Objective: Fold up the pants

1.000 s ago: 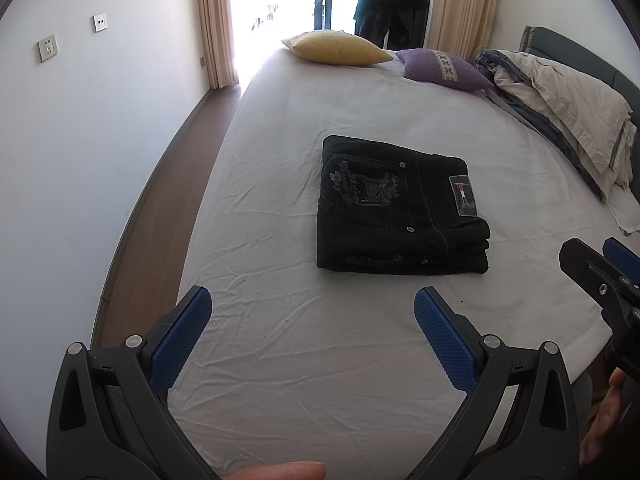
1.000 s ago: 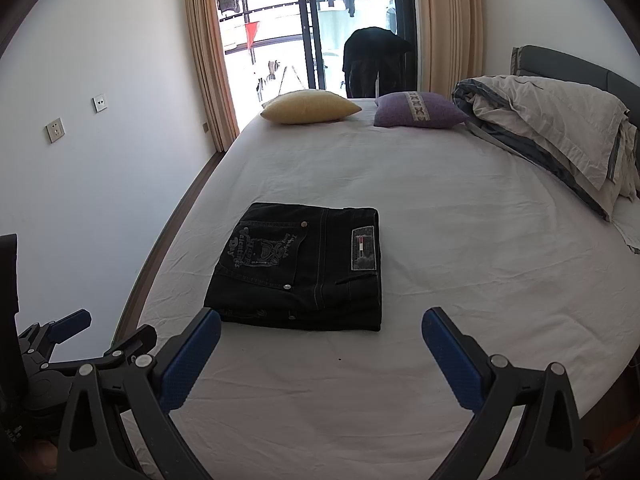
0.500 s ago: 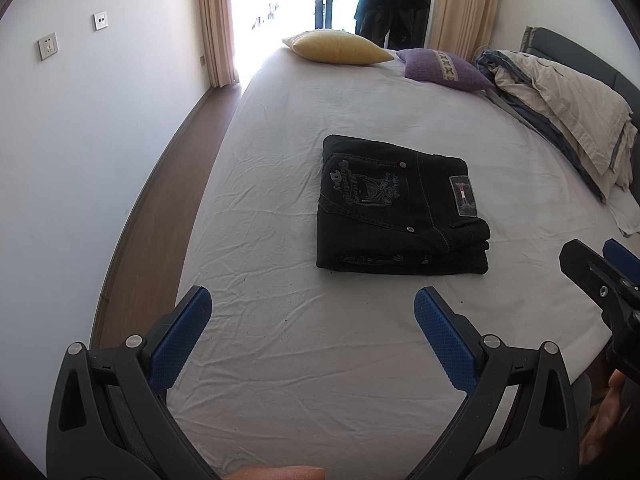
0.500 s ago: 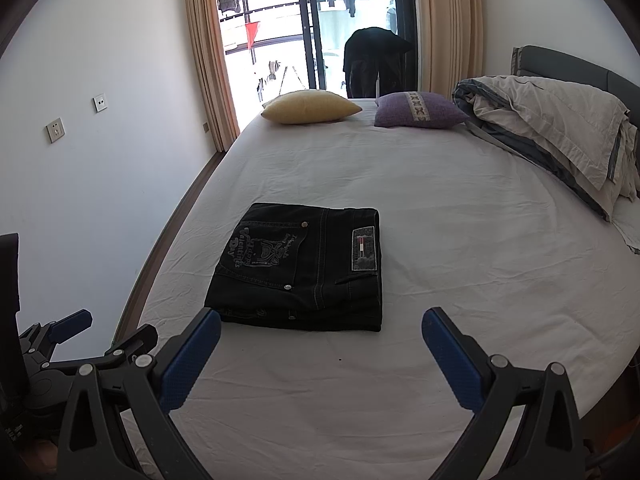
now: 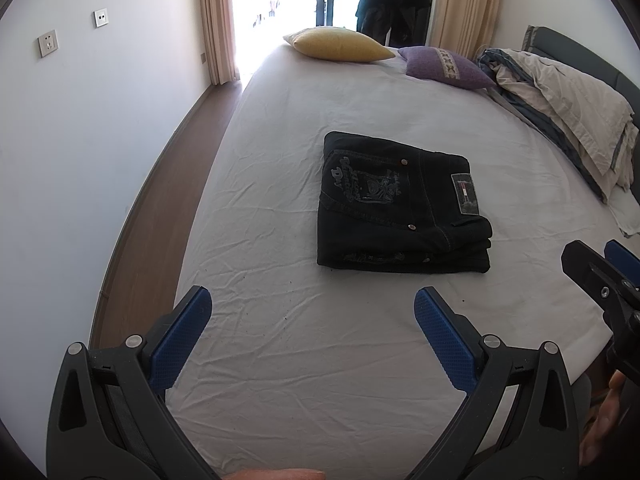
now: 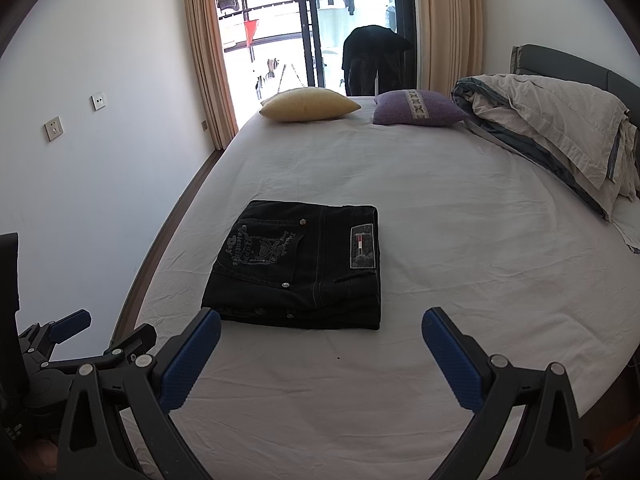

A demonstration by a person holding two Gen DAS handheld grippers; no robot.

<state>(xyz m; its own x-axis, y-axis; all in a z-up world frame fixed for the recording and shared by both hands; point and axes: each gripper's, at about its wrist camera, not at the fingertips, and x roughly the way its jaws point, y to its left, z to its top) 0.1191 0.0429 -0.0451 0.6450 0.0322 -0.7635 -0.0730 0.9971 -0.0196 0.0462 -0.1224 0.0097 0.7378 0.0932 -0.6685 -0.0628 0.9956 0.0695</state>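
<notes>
white bedsheet carries the folded pants at twelve o'clock of the left gripper and right gripper, both spread wide and empty, so a careless nudge could likely undo the stacked layers.

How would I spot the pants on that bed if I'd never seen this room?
Start at the wide bed with the white sheet. Nearer than the yellow cushion and the purple cushion lie the black denim pants, folded into a flat rectangle. It is the only dark thing on the sheet, with pale pocket embroidery and a small patch.
</notes>
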